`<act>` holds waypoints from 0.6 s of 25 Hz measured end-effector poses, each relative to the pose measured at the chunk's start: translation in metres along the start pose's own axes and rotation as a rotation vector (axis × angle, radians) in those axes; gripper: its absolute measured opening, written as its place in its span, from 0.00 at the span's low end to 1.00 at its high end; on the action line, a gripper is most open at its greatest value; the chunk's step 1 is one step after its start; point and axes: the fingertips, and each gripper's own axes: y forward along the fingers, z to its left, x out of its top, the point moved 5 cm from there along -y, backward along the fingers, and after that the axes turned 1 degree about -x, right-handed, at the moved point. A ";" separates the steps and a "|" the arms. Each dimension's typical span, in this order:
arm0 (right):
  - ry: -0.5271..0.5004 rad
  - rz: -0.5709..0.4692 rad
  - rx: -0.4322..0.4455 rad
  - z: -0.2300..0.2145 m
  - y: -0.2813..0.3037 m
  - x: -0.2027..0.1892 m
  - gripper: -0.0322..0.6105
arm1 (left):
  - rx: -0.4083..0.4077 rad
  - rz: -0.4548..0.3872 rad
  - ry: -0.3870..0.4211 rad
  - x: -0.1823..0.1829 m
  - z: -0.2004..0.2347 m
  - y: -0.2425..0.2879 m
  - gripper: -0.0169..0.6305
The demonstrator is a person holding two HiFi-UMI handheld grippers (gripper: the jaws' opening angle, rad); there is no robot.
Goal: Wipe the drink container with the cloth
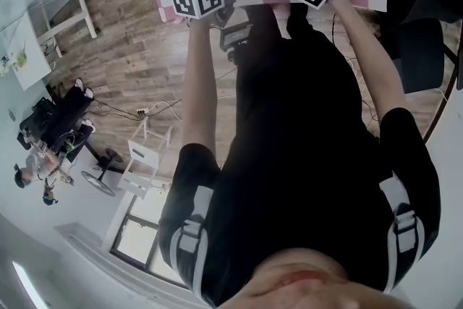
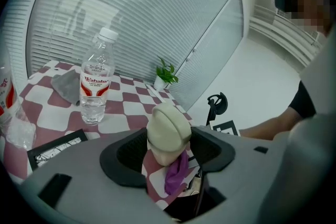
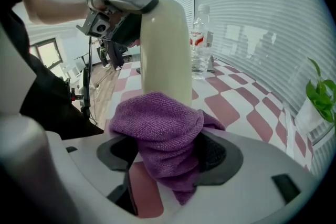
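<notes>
cream, smooth-looking drink container point(image 3: 165, 50) fills the centre of the right gripper view. it looks held off the pink-and-white checked table point(image 2: 47, 113), not resting on it. left gripper point(image 2: 168, 152) is pinching its rounded cap end, one jaw pressed on each side. right gripper point(image 3: 165, 155) is clamped on a bunched purple cloth point(image 3: 163, 139), and the cloth touches the container's body near the far end from the cap. in the head view both sit at the top centre of the frame, over the table edge.

handling guess: the container looks stiff and hard-walled, probably light, with a slick surface that may twist in the jaws when the cloth pushes sideways. holding it by the cap end leaves the body free to wipe. the cloth is soft and thick, so it should conform well, but it could drag out of the jaws.

clear water bottle point(image 2: 96, 81) stands at left of the left gripper view, untouched, with a grey rag point(image 2: 66, 86) just beside it.
</notes>
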 end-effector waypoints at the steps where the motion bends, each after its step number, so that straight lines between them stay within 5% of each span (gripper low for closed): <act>1: -0.015 0.001 0.022 0.000 -0.001 0.000 0.56 | -0.008 0.012 0.020 -0.001 -0.001 -0.001 0.45; 15: -0.168 -0.066 0.216 0.005 -0.032 0.055 0.56 | -0.094 0.079 0.329 -0.012 -0.021 -0.007 0.45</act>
